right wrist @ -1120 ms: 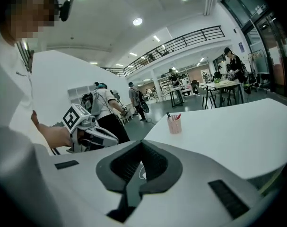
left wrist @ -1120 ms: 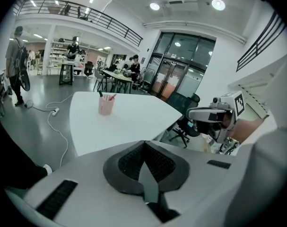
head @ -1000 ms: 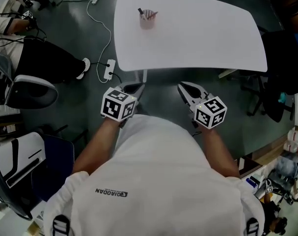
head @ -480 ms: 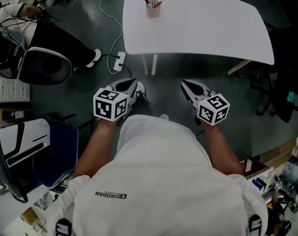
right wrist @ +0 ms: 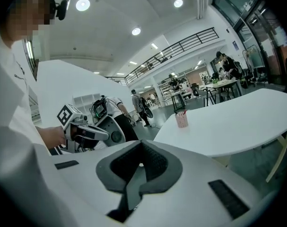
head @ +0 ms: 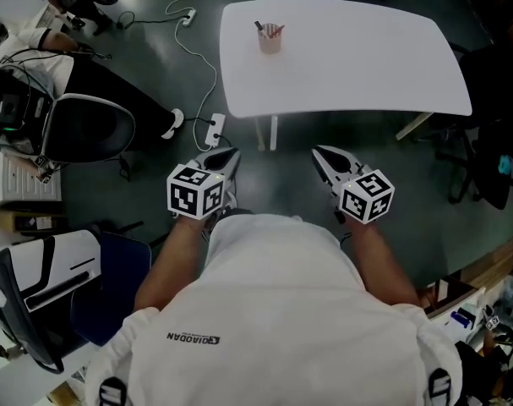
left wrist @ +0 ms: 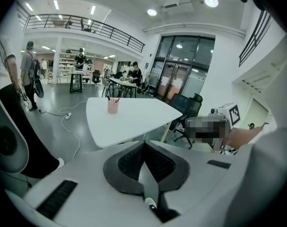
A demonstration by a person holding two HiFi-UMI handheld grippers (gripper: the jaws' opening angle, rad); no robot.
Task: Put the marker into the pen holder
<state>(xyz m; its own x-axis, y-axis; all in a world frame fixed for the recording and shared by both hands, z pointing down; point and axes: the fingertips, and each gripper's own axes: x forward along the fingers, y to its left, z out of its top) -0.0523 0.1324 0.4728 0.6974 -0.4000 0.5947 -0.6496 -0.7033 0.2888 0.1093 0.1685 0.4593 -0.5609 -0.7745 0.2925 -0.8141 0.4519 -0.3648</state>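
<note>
The pink pen holder (head: 270, 38) stands near the far left corner of the white table (head: 366, 66), with a dark marker and red pens sticking out of it. I see no loose marker on the tabletop. My left gripper (head: 225, 154) and right gripper (head: 322, 152) hang over the floor, short of the table's near edge, both shut with nothing in them. The left gripper view has its jaws (left wrist: 144, 144) closed together, with the holder (left wrist: 113, 106) far ahead. In the right gripper view its jaws (right wrist: 141, 144) are closed too, the holder (right wrist: 181, 119) distant.
An office chair (head: 79, 125) and a seated person are at the left. A power strip with cable (head: 212, 128) lies on the floor by the table leg. A dark chair (head: 493, 100) stands at the right and a white machine (head: 36, 269) at the lower left.
The table and holder have shifted right and look slightly smaller in the head view, as if the person stepped back. Both grippers stay shut and low before the body.
</note>
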